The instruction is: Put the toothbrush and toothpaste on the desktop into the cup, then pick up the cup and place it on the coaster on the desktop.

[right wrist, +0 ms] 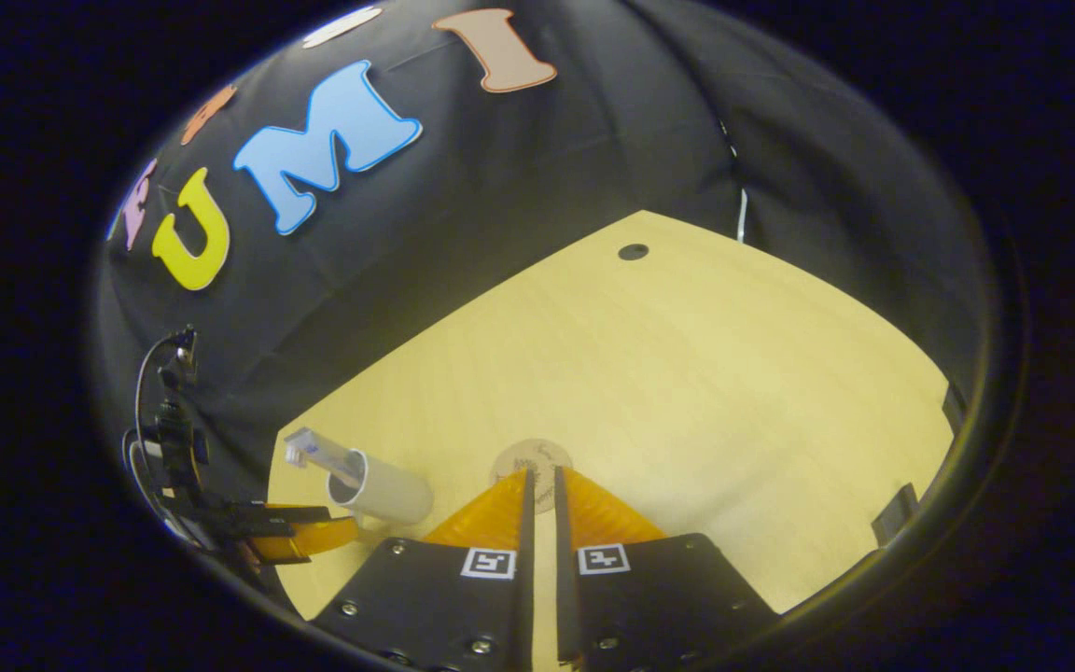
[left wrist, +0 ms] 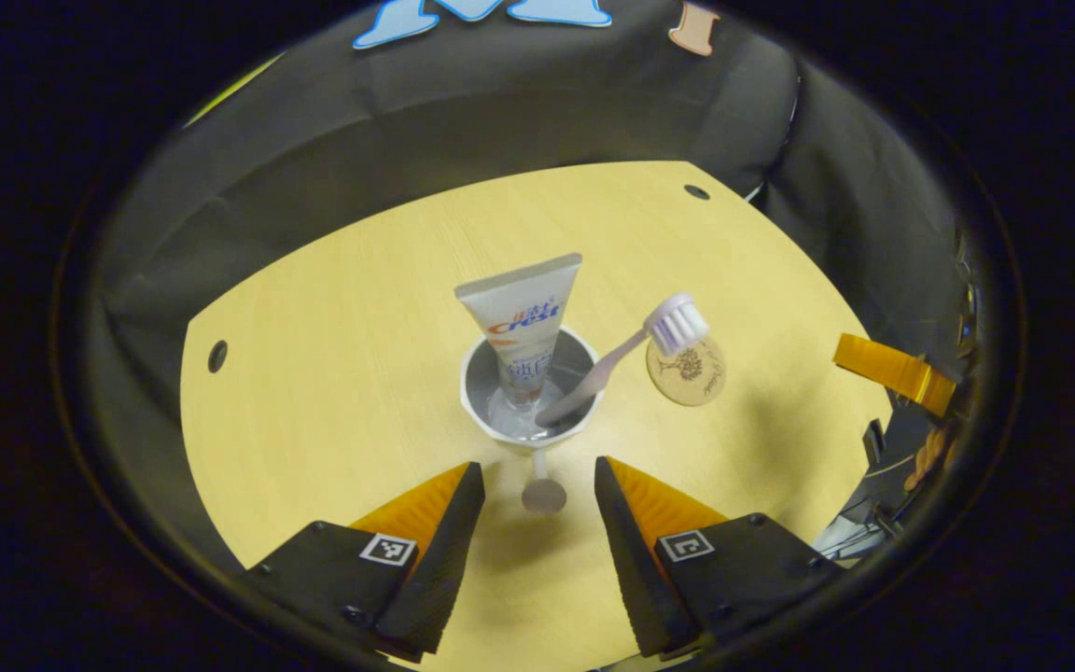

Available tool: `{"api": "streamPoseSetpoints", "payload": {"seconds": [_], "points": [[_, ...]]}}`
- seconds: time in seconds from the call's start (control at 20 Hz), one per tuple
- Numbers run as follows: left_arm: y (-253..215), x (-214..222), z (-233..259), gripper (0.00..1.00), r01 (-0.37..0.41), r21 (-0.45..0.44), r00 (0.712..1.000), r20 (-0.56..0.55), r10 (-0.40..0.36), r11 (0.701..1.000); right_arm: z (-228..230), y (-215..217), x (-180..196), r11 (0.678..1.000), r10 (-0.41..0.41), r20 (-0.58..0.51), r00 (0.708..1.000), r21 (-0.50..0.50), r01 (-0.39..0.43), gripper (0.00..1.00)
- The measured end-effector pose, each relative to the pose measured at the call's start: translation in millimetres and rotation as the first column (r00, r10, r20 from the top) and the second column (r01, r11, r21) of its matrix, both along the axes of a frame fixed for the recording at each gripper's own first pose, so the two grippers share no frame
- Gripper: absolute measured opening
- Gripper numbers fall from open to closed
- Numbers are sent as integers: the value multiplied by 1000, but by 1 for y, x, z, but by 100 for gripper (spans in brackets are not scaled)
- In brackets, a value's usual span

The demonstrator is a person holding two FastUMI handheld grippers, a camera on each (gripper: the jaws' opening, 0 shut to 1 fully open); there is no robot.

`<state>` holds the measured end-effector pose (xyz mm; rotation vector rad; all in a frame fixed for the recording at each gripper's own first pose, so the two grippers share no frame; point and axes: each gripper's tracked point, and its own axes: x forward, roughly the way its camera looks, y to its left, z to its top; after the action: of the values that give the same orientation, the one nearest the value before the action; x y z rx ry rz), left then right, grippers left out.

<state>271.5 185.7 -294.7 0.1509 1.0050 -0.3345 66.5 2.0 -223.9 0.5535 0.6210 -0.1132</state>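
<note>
With toothpaste (left wrist: pixel 523 322) and toothbrush (left wrist: pixel 635 347) already stood in the cup (left wrist: pixel 530 397) at mid-worktop (left wrist: pixel 332 373), the wide-open left tool (left wrist: pixel 537 504) is poised to grasp it for the coaster (left wrist: pixel 687 371) just right, while the right tool (right wrist: pixel 539 499) is nearly closed, empty.

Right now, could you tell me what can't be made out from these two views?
- Left gripper view: the cup wall hides the lower ends of the toothpaste and toothbrush.
- Left gripper view: the brush head overlaps the coaster edge; its print is too small to read.
- Right gripper view: the right gripper covers the coaster's near part.
- Right gripper view: the left gripper is cut off by the edge.
</note>
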Motion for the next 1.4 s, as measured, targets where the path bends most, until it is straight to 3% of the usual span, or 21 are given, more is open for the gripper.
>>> {"api": "streamPoseSetpoints", "payload": {"seconds": [0.3,0.7,0.95,1.2,1.4], "points": [[-1,7,-14,80,33,63,993,-113,-26,997,-14,-29,-13,999,-46,-41,998,3,46,10],[-1,20,-45,80,15,107,978,-211,8,994,-31,-61,-28,995,-95,-90,991,15,97,10],[4,21,-42,37,-1,93,978,-209,21,996,-39,-73,-32,991,-127,-112,986,36,131,10],[1,15,-35,36,-30,58,980,-197,41,998,-39,-74,-30,992,-119,-113,986,33,124,10],[-29,21,-23,36,5,46,986,-164,3,999,-40,-73,-31,992,-118,-115,986,36,123,10]]}}
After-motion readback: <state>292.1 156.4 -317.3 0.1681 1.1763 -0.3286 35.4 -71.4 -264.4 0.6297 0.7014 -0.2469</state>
